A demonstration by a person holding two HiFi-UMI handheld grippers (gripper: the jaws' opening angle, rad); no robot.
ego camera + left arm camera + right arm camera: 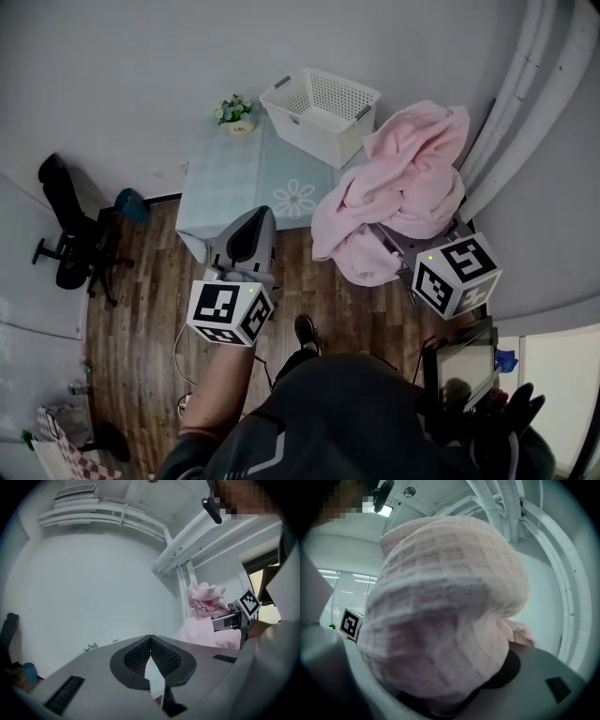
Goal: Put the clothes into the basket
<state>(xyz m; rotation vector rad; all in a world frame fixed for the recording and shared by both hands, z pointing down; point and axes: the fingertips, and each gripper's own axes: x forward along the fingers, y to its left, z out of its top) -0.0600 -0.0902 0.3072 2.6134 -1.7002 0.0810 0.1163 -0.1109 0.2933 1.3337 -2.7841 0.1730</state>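
Filling right claw (459, 688): pink clothes (440, 611)

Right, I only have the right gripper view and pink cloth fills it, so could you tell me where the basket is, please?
Observer: The white basket stands at the far end of the table, beyond and left of the pink garment that the right gripper grips.
Operator: Thank you. Is anything in it?
Observer: It looks empty in the head view.
Operator: And the left gripper?
Observer: The left gripper is shut on nothing, by the table's near edge.
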